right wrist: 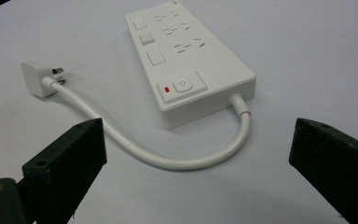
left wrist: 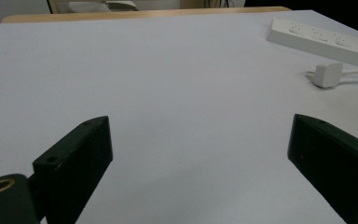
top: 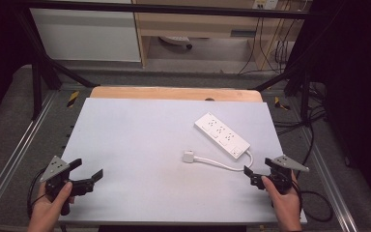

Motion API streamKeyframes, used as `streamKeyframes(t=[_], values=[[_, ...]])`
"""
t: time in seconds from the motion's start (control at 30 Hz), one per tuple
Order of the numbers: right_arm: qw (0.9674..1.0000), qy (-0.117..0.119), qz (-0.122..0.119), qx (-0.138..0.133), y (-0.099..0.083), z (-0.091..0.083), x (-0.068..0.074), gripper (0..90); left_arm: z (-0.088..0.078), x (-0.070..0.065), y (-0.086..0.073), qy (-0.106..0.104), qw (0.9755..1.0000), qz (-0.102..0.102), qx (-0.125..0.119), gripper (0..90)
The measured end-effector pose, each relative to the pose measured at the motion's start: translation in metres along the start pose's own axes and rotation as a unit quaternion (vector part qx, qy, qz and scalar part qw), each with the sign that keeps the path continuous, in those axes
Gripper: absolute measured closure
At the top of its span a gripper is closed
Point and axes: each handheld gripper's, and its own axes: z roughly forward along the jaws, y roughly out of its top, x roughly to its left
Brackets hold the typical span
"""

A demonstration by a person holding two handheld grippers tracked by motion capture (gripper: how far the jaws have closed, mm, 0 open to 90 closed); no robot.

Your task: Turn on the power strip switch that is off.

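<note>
Right now I have both tools spread wide and empty. My left gripper (top: pixel 88 170) hangs over the bare near-left part of the white table (top: pixel 140 145). My right gripper (top: pixel 259 170) sits near the power strip (top: pixel 221 134), whose white cable (right wrist: pixel 135 144) curls between its jaws toward the plug (top: pixel 189 156).

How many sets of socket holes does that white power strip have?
3, in a row along the top of the power strip: one at the far end, one in the middle, one nearest the switch.
</note>
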Motion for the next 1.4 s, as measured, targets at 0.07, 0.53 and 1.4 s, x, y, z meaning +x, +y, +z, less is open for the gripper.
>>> streamKeyframes(t=[0.07,0.53,1.4], values=[[1.0,0.002,0.001,0.001,0.0008,-0.0001,0.0002,4.5,0.0006,-0.0003,-0.0001,-0.002,1.0,-0.001,0.004,6.5],[1.0,0.009,0.001,0.004,0.0027,0.0004,0.0005,4.1,0.0025,0.0013,-0.0011,0.003,0.9998,-0.019,0.009,6.3],[0.9996,0.024,0.009,-0.008,0.0089,-0.0031,0.0071,3.5,0.0076,0.0006,-0.0045,0.002,0.9995,-0.019,0.023,6.8]])
